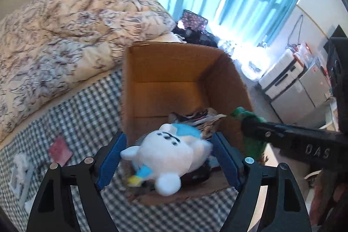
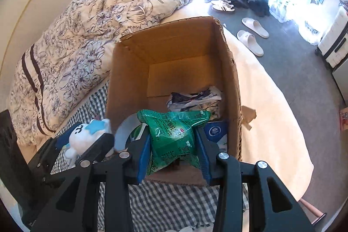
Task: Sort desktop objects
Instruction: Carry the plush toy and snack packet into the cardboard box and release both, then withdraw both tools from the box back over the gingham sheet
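- Cardboard box [image 2: 174, 62], centre frame on the bed, open-topped.
- Plush toy [image 1: 167, 156], lower centre, pinched by the left gripper [image 1: 167, 164]; soft, light, hold its body.
- Green packet [image 2: 174, 136], lower centre, pinched by the right gripper [image 2: 174, 158]; crinkly, slippery.

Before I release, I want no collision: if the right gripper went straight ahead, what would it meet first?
Probably the folded clothes inside the cardboard box; the green packet sits between its fingers, and depth is unclear.

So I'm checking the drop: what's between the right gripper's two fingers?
The green packet, pinched by the right gripper above the cardboard box; the right wrist view shows it.
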